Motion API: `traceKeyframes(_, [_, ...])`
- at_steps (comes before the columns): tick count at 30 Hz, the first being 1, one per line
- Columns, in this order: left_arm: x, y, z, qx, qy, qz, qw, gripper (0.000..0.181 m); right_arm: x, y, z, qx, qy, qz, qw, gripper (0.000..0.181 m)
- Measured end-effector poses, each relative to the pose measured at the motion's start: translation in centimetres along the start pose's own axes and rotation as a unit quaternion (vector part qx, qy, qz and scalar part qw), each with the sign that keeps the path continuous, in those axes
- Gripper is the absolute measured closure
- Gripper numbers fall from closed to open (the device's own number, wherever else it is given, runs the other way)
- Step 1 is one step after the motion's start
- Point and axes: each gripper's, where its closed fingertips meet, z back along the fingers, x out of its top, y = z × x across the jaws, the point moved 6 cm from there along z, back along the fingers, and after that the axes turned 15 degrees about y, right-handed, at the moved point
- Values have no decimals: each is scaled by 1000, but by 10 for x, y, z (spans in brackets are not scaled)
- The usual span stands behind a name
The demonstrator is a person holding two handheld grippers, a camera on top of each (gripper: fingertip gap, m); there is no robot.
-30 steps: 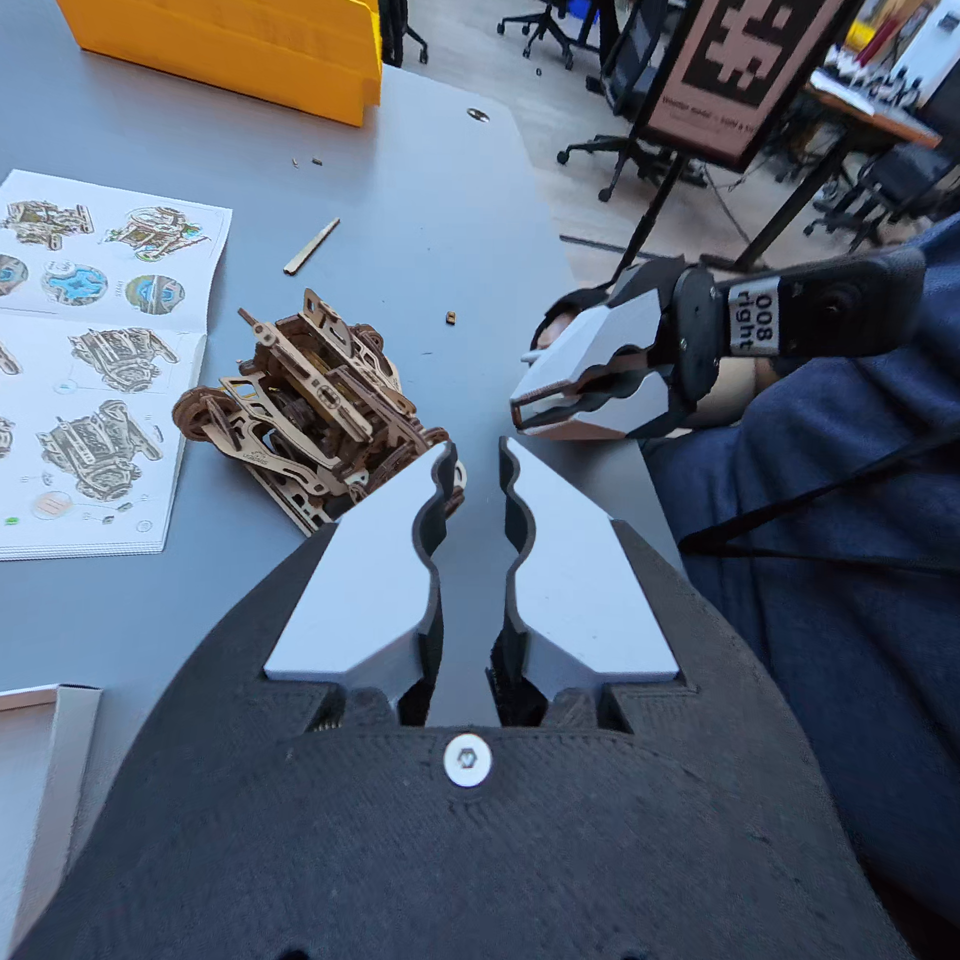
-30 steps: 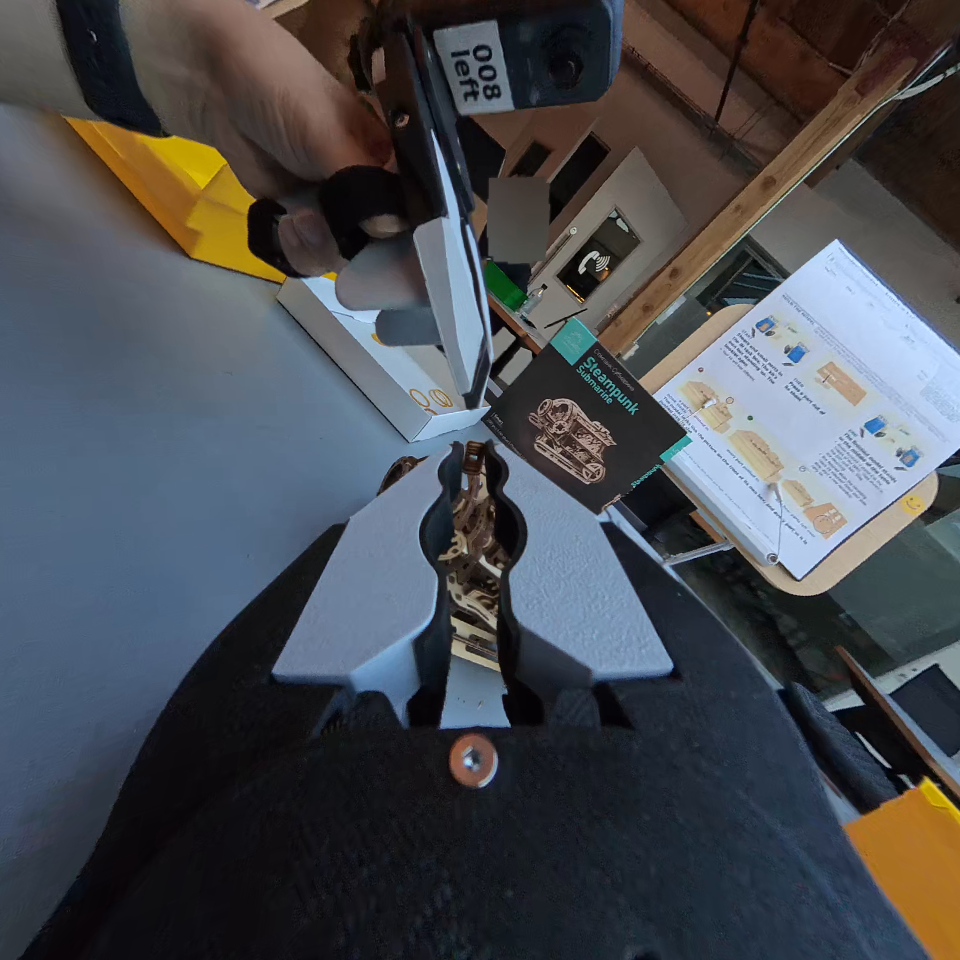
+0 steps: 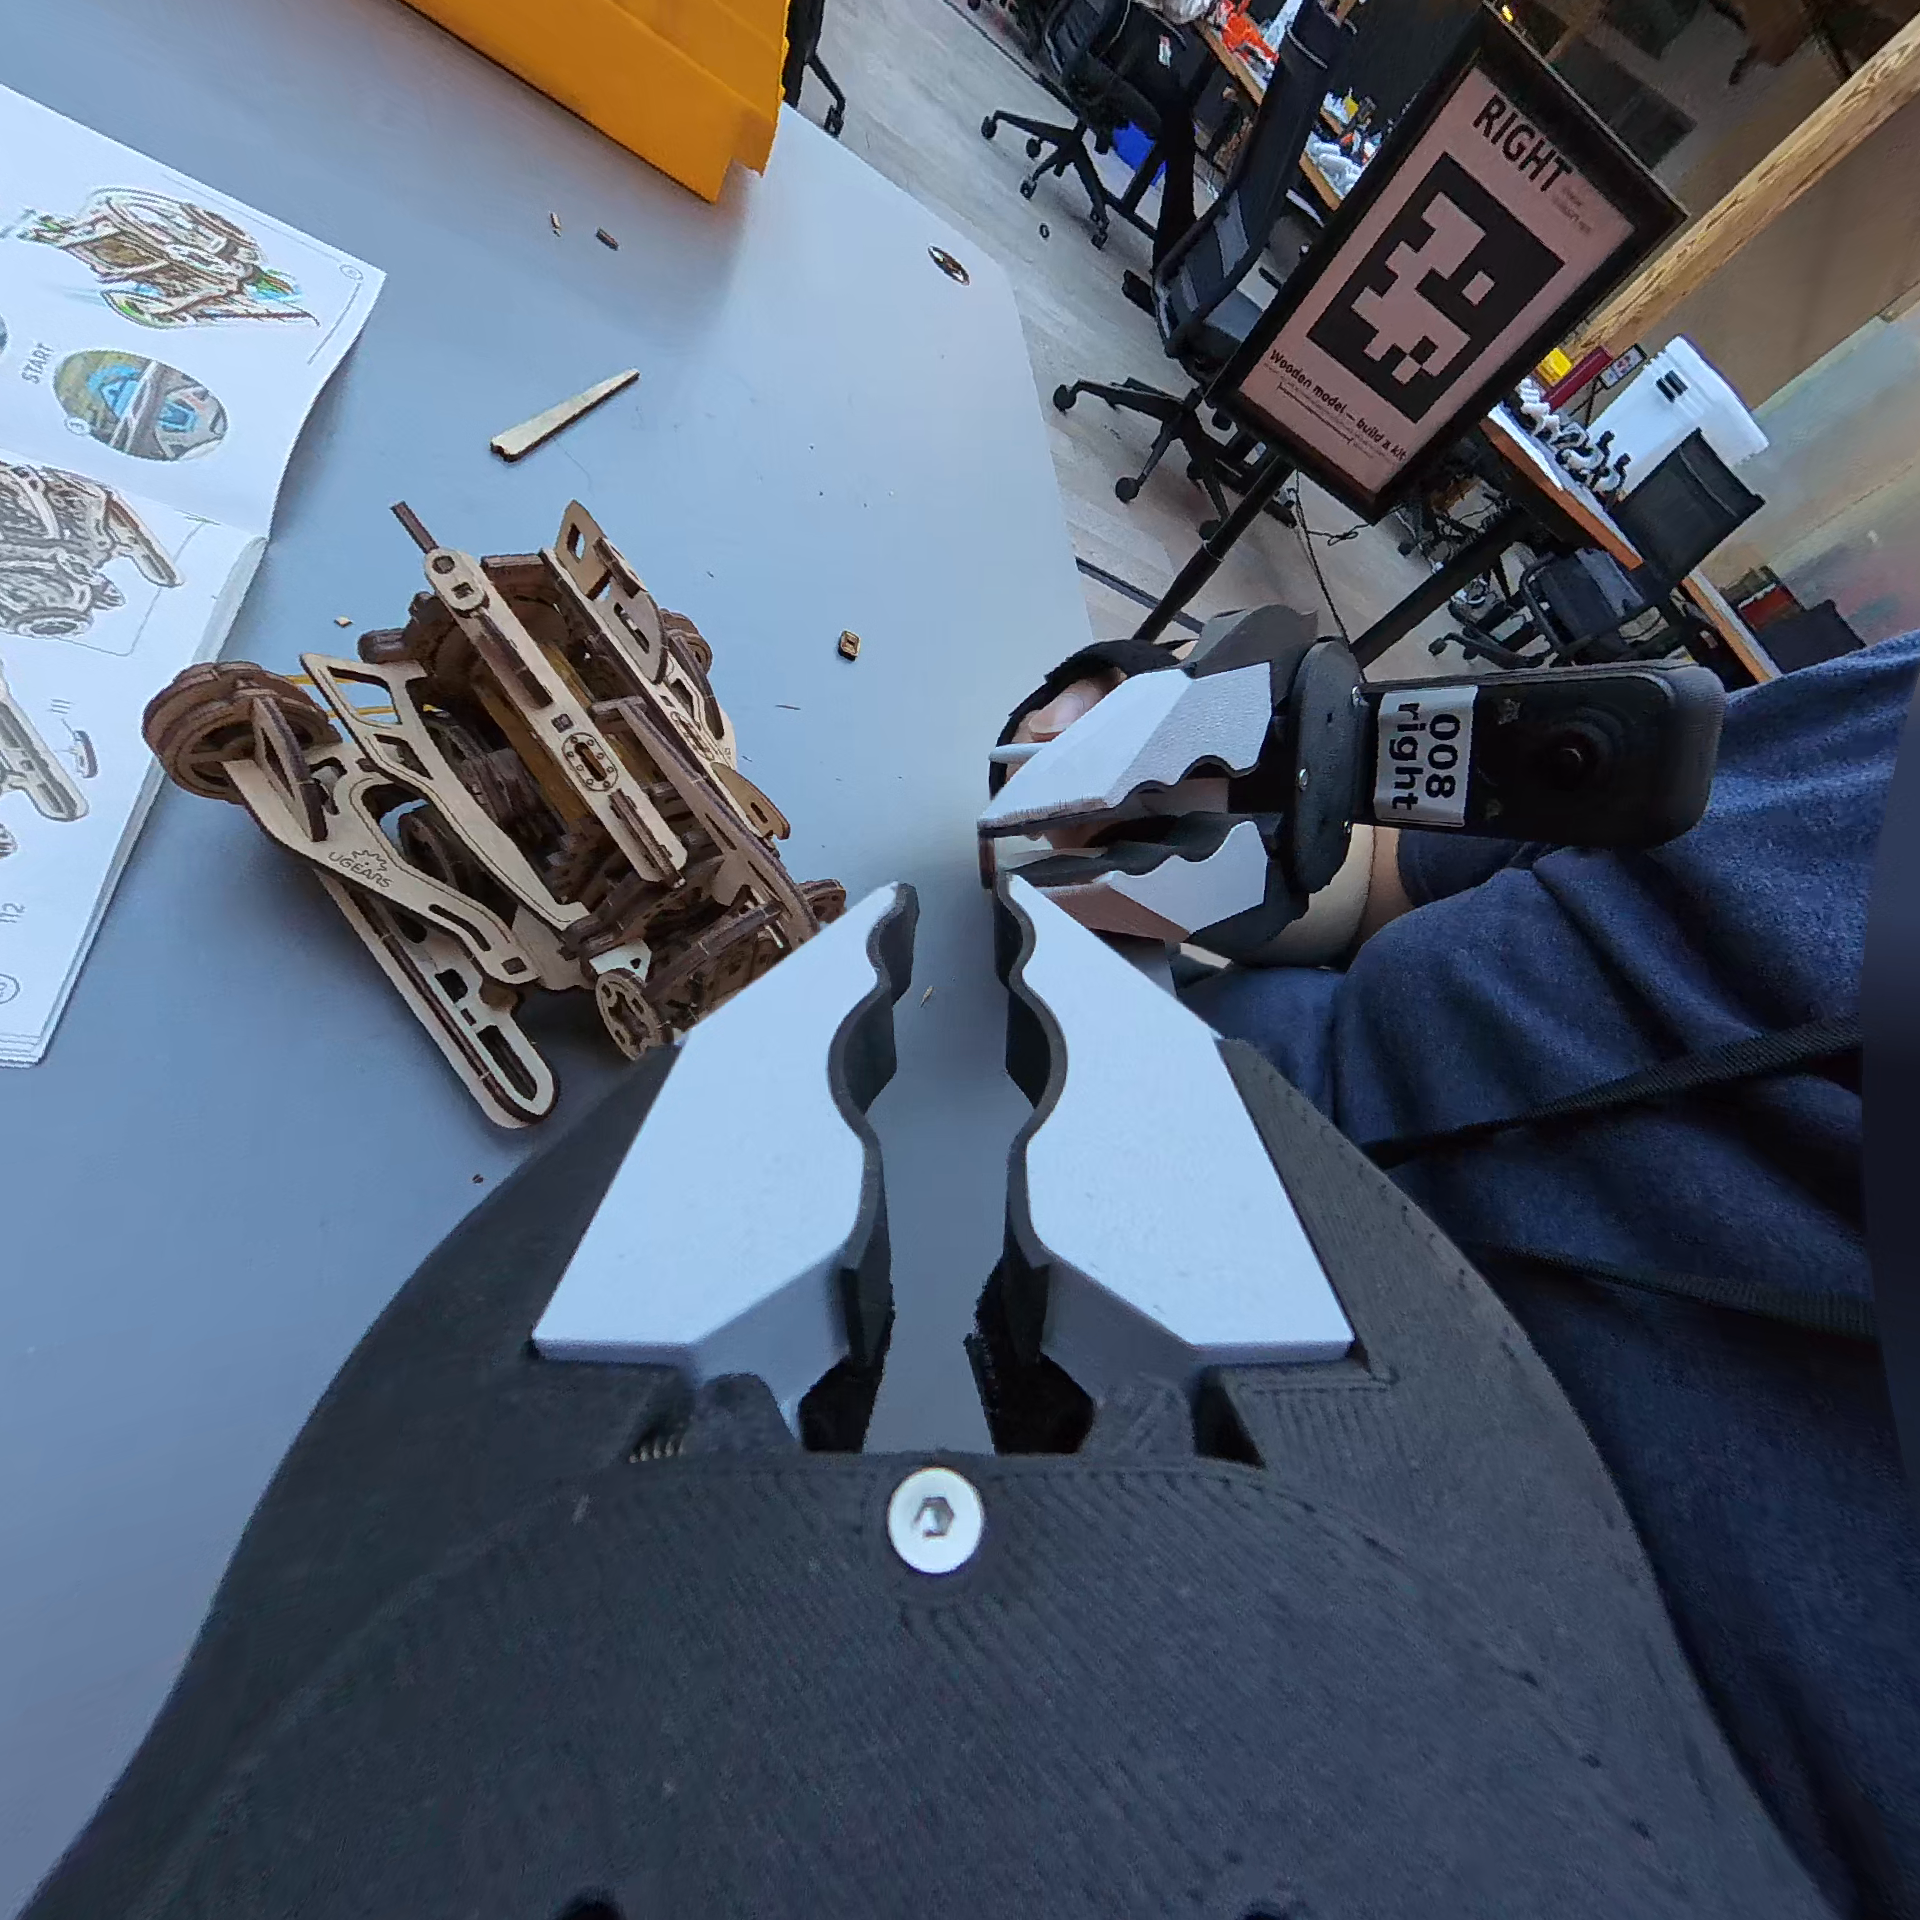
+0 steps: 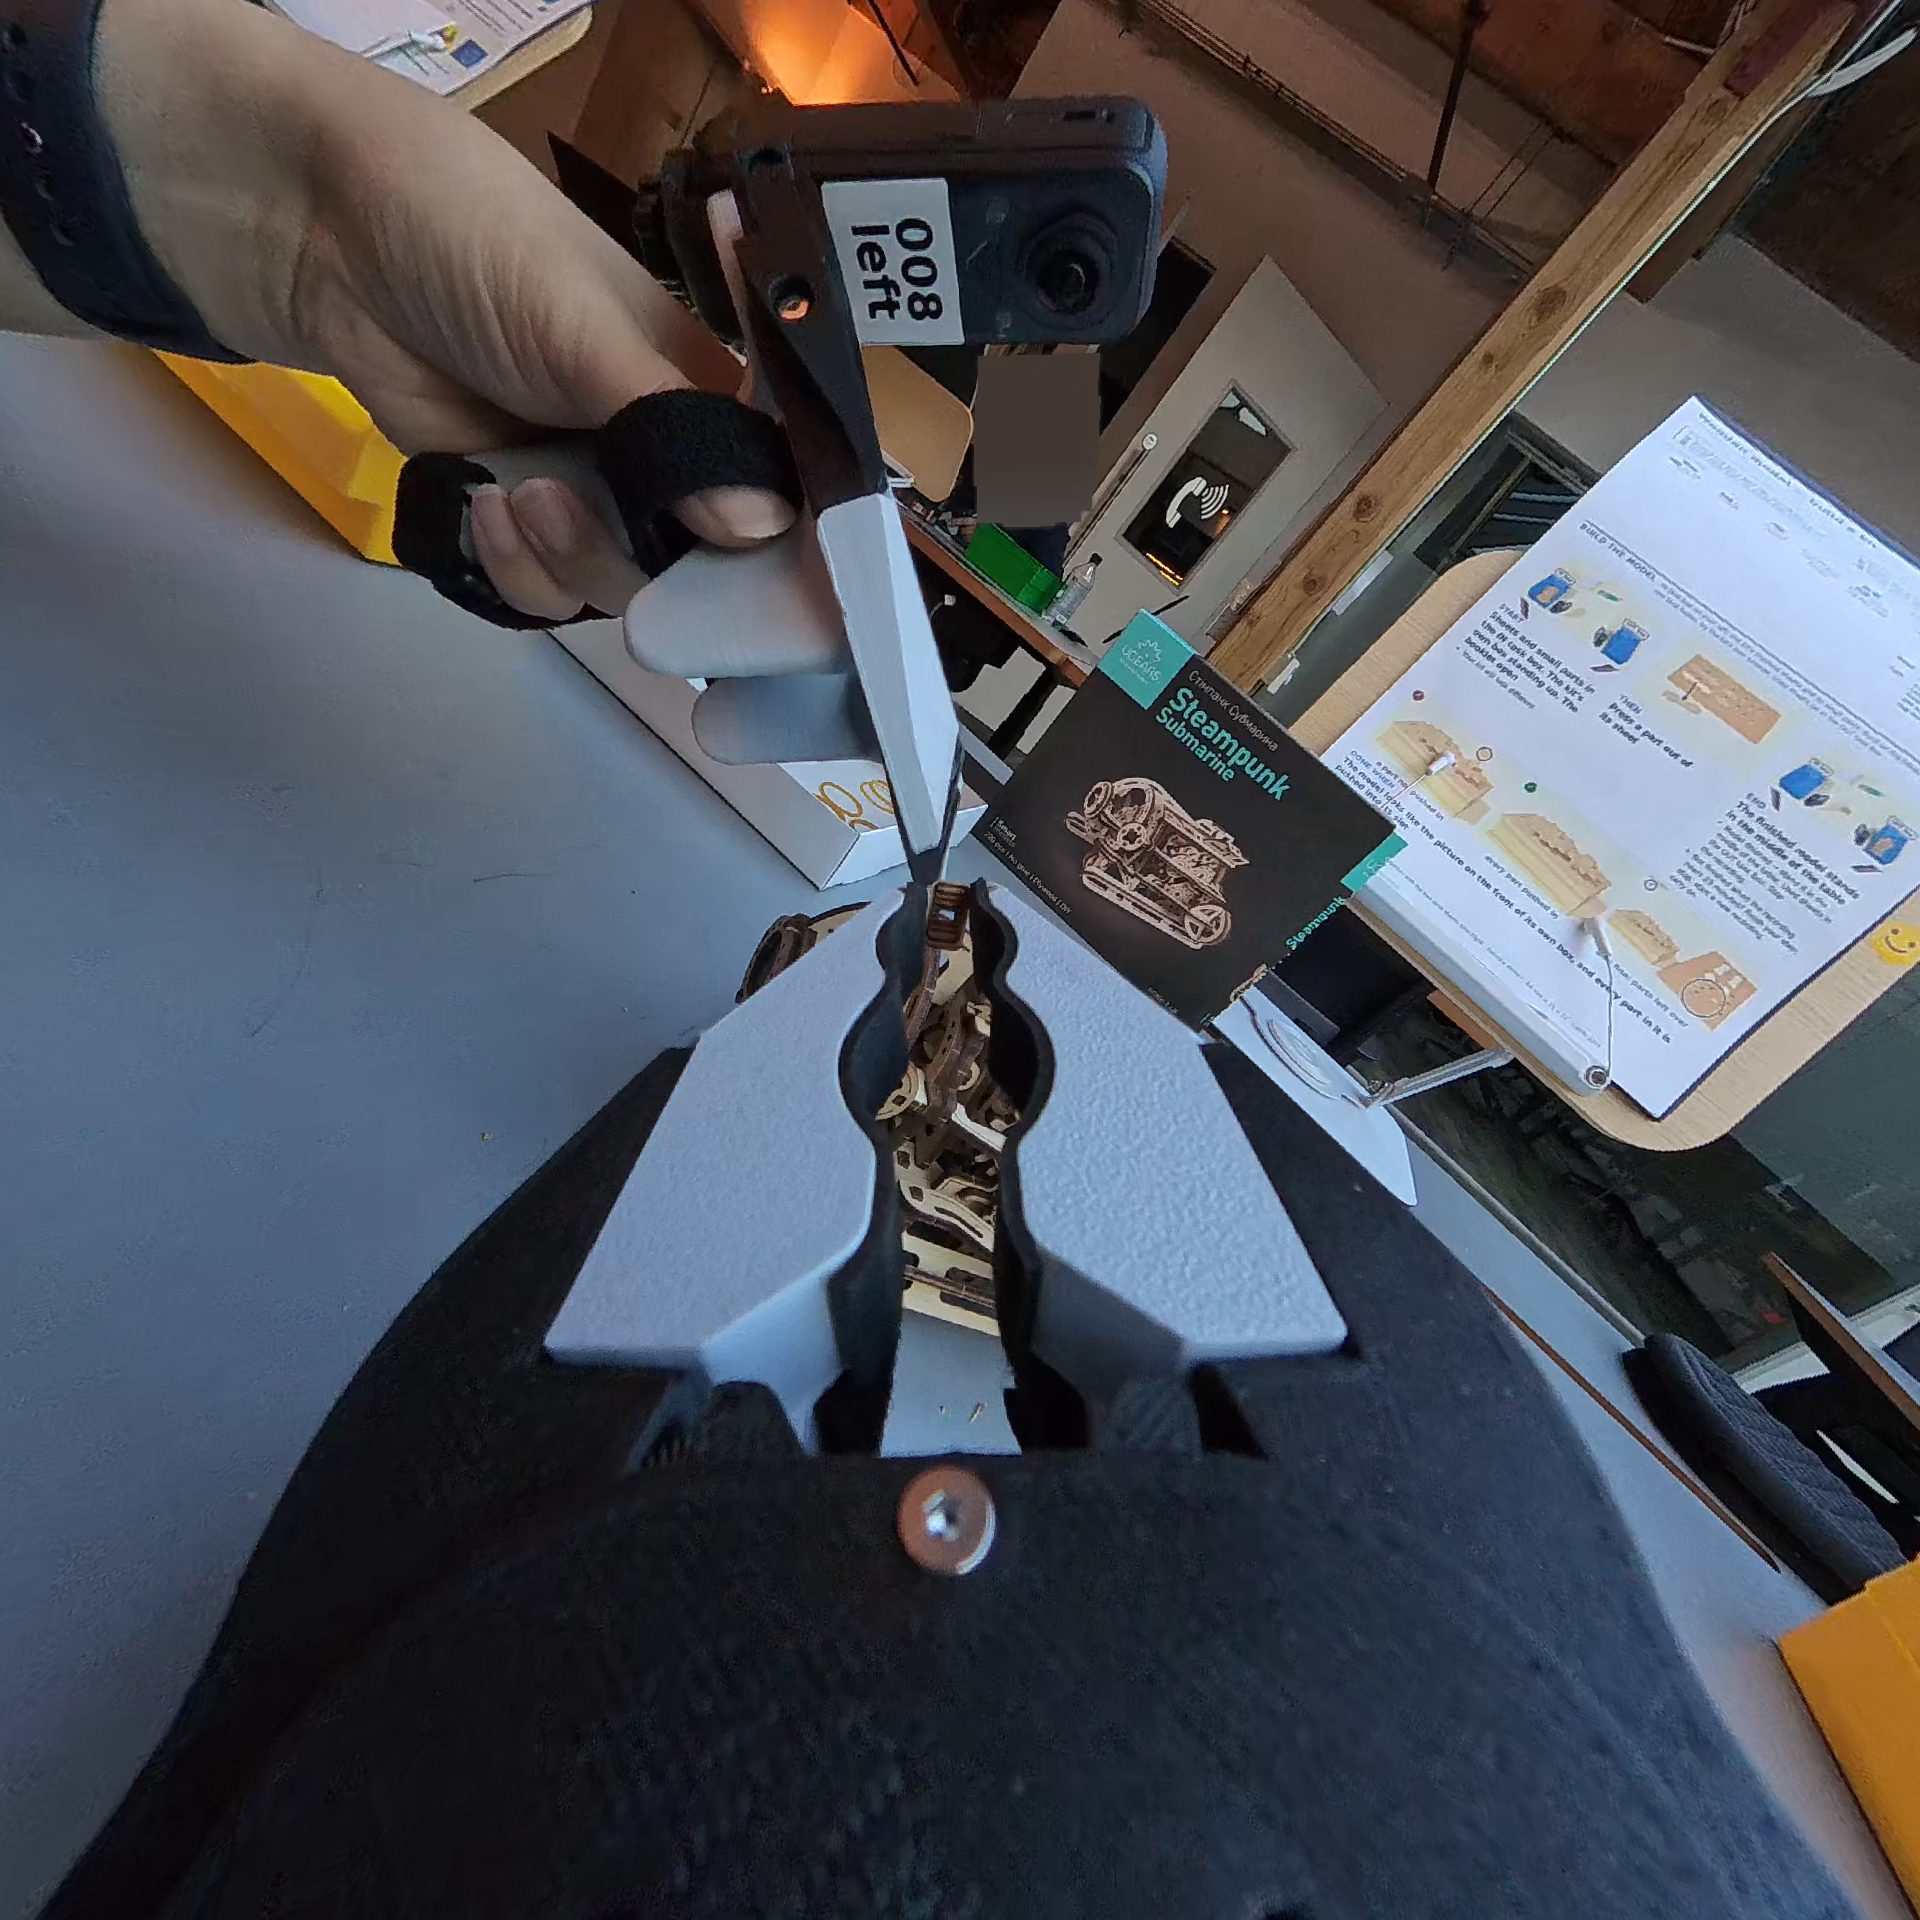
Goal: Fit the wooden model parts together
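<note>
The partly built wooden model [image 3: 499,790] lies on the grey table [image 3: 790,499], left of my left gripper [image 3: 956,902]. The left gripper's jaws stand a little apart with nothing between them. My right gripper [image 3: 987,844] hovers just right of the left fingertips, at the table's edge, jaws slightly apart and empty. In the right wrist view the right gripper [image 4: 949,896] points at the model [image 4: 940,1101], which shows only through the gap between its fingers. The left gripper [image 4: 925,852] hangs tip-down just beyond it, held by a hand [image 4: 416,291].
An open instruction booklet [image 3: 125,540] lies at the left and a yellow bin [image 3: 644,83] at the back. A loose wooden strip [image 3: 561,416] and a small chip [image 3: 849,644] lie on the table. A black kit box [image 4: 1174,821], white box [image 4: 831,831] and instruction board [image 4: 1662,769] stand beyond. Less than 4 cm separates the two grippers' tips.
The two grippers have come closer together, tip to tip. The model sits slightly farther left in the left wrist view. Neither gripper's opening has changed.
</note>
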Motion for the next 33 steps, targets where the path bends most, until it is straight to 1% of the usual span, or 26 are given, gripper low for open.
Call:
traceKeyframes(7, [0,-3,-5,5,5,-8,1000,168,0,1,-2,5,3,7,1000,174])
traceKeyframes(10, [0,-3,-6,8,8,-12,1000,172,0,3,-2,8,3,8,1000,174])
traceKeyframes(14, [-1,-4,-6,4,12,-17,1000,173,1,5,-2,12,3,15,1000,174])
traceKeyframes(17, [-2,-5,-7,-1,16,-22,1000,180,1,6,-3,12,5,17,1000,174])
traceKeyframes(21, [-3,-4,-7,1,18,-31,999,180,1,6,-3,19,2,12,1000,174])
traceKeyframes(25, [-1,-1,-1,13,6,-52,999,180,-1,-2,-1,32,-14,-31,999,152])
traceKeyframes(26, [0,0,2,15,-1,-60,998,180,-3,-6,1,44,-20,-52,997,149])
traceKeyframes(27, [1,1,5,18,-8,-71,997,180,-5,-10,4,66,-26,-84,994,150])
traceKeyframes(28, [2,0,8,16,-15,-89,996,180,-7,-13,7,106,-37,-124,986,158])
traceKeyframes(30, [3,-4,9,12,-24,-125,992,180,-11,-15,10,212,-48,-205,954,173])
traceKeyframes(31, [3,-7,9,11,-25,-145,989,180,-13,-15,9,253,-47,-237,937,174])
traceKeyframes(32, [2,-10,7,14,-22,-166,986,180,-15,-14,7,277,-43,-259,924,174])
traceKeyframes(33, [1,-11,4,27,-16,-186,982,180,-17,-14,5,284,-41,-267,920,175])
